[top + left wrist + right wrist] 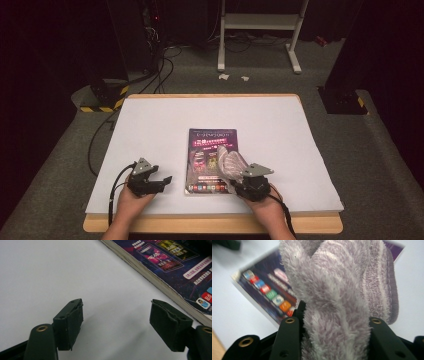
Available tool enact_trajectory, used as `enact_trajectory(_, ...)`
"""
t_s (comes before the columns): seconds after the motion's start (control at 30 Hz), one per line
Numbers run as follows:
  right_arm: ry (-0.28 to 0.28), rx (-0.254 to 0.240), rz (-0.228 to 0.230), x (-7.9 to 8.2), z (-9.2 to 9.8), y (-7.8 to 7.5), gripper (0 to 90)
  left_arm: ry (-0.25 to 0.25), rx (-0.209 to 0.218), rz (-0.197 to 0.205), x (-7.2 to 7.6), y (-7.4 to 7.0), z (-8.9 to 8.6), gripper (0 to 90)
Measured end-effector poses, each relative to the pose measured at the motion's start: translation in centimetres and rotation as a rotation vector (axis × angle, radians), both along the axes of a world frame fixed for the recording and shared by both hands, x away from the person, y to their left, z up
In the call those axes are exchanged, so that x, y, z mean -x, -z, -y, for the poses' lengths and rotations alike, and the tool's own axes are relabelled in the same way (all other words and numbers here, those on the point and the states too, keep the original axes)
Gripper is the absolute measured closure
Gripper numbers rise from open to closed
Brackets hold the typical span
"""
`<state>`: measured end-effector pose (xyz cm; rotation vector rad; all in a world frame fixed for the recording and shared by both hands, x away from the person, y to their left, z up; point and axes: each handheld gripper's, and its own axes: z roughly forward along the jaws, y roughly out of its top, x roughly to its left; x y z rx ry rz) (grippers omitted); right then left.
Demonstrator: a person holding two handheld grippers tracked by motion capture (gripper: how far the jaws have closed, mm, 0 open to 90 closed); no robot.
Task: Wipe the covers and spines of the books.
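R claw [332,340] clamps bunched lilac striped terry cloth [232,162], over purple glossy magazine [212,161] to wipe cover | L claw [120,325] agape, empty, parked beside its spine on white bench [150,125].

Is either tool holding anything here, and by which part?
The right tool grips the bunched middle of a purple towel, above the magazine. The left tool is open and holds nothing.

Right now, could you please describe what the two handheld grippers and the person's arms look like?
Both the left gripper and the right gripper are black, blocky units with two flat black jaws, brass-coloured rivets and a grey three-cornered plate on top. A black cable trails from each towards the person. The forearms are bare, with no sleeves in sight.
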<state>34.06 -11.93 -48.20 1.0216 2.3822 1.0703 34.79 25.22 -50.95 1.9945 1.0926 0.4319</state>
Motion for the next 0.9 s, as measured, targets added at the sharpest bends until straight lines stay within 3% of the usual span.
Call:
enact_trajectory(0.03, -0.016, 0.023, -0.014, -0.1, -0.8, 0.7, 62.9, -0.002, 0.008, -0.001, 0.0, 0.0, -0.1, 27.1)
enact_trajectory(0.13, -0.035, 0.033, -0.014, -0.1, -1.9, 0.7, 62.9, 0.0, 0.012, 0.0, 0.0, 0.0, -0.1, 27.1)
enact_trajectory(0.17, -0.069, 0.047, -0.018, -0.2, -3.4, 0.6, 62.9, 0.002, 0.01, 0.004, 0.0, 0.0, -0.1, 27.1)
enact_trajectory(0.2, -0.069, 0.047, -0.018, -0.2, -3.4, 0.6, 62.9, 0.002, 0.01, 0.004, 0.0, 0.0, -0.1, 27.1)
enact_trajectory(0.27, -0.105, 0.06, -0.016, -0.2, -5.2, 0.6, 62.8, 0.001, 0.014, 0.004, 0.0, 0.0, -0.1, 27.1)
enact_trajectory(0.43, -0.203, 0.063, -0.019, 0.3, -9.7, 0.7, 62.7, -0.009, 0.032, 0.006, 0.1, 0.0, -0.3, 27.0)
enact_trajectory(0.57, -0.233, 0.064, -0.015, 0.6, -11.4, 0.8, 62.7, -0.009, 0.031, 0.004, 0.1, 0.0, -0.3, 27.0)
enact_trajectory(0.73, -0.188, 0.055, -0.032, 0.2, -9.5, 0.7, 62.5, -0.017, 0.025, 0.005, 0.0, -0.1, -0.3, 27.4)
enact_trajectory(0.9, -0.032, 0.05, -0.037, 0.0, -3.0, 0.6, 62.5, -0.028, 0.035, -0.015, 0.0, -0.3, -0.7, 27.6)
